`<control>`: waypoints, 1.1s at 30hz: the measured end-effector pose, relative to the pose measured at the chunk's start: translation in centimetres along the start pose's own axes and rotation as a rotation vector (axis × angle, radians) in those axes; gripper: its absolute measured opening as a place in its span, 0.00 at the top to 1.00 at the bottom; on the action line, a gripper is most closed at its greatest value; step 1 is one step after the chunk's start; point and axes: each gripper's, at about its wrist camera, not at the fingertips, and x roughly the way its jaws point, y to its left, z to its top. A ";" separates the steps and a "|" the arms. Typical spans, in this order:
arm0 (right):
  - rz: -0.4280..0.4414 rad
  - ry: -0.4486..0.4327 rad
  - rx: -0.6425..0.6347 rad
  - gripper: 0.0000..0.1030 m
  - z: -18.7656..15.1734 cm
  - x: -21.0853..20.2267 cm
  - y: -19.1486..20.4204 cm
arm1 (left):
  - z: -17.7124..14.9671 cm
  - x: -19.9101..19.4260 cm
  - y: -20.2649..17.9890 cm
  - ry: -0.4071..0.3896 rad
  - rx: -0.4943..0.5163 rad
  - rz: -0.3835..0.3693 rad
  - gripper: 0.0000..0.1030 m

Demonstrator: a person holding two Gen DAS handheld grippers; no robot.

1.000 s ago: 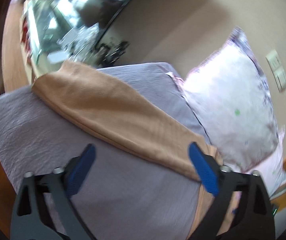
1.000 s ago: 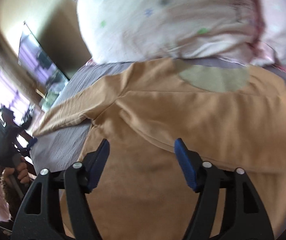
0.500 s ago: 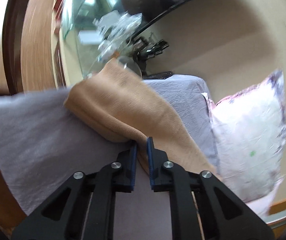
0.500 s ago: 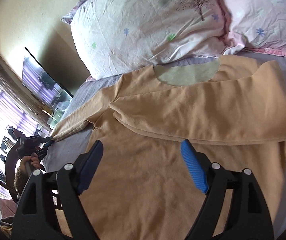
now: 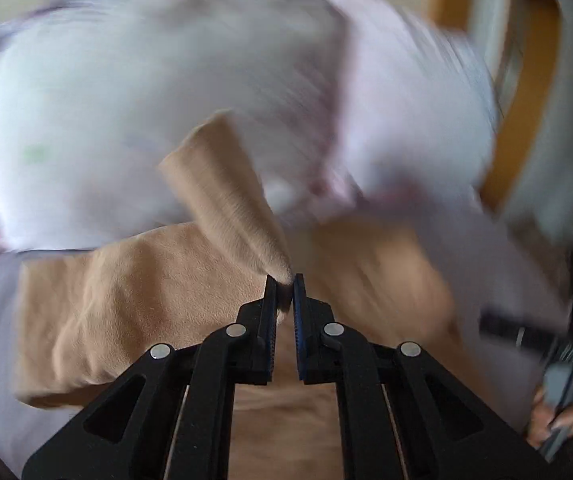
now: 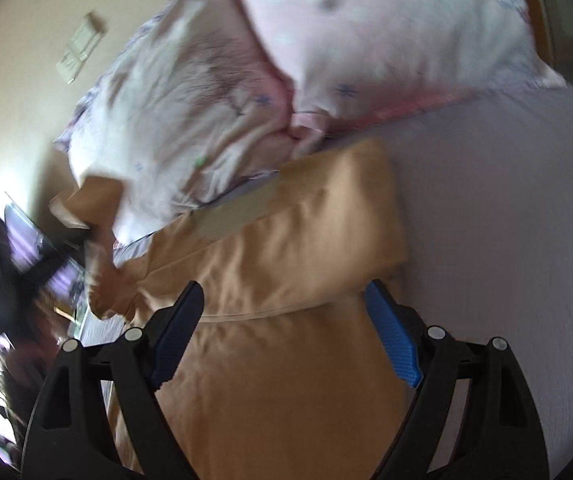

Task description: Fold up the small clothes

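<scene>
The tan shirt (image 6: 286,264) lies spread on the bed (image 6: 506,208), its neck end just beside the pillows (image 6: 214,92), which serve here as the landmark. The left gripper (image 5: 285,292) is closed narrow on one sleeve (image 5: 226,196), pinching the cloth near its end, so that the sleeve stands up from the shirt body and rises in front of the pillows; this view is badly blurred. In the right wrist view the same sleeve (image 6: 90,196) shows at the left, lifted beside the pillows' lower corner, with the dark left gripper (image 6: 14,264) below it as a smear. The other sleeve is folded across the chest, its cuff end lying on the side away from the lifted sleeve, near the pillows' pink edge. The right gripper (image 6: 282,336) is spread wide and holds nothing; it hangs over the shirt's lower body, farther from the pillows than the folded sleeve.
</scene>
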 end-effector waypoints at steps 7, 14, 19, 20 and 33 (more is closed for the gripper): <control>0.035 0.054 0.088 0.31 1.9 1.9 -2.5 | -5.3 2.4 -7.4 0.077 0.332 0.083 0.65; 0.054 0.146 0.106 0.56 3.1 5.7 -2.1 | -7.3 -6.4 -0.1 -0.046 0.153 0.061 0.29; -0.011 0.218 0.124 0.57 2.5 8.3 -2.0 | -11.2 -7.4 4.8 0.053 0.011 0.099 0.29; -0.016 0.227 0.121 0.59 2.3 8.6 -1.8 | -12.2 -7.6 5.5 0.070 -0.014 0.105 0.29; -0.153 -0.018 -0.078 0.98 4.7 5.1 0.5 | -16.2 -7.4 8.1 0.131 -0.104 0.097 0.28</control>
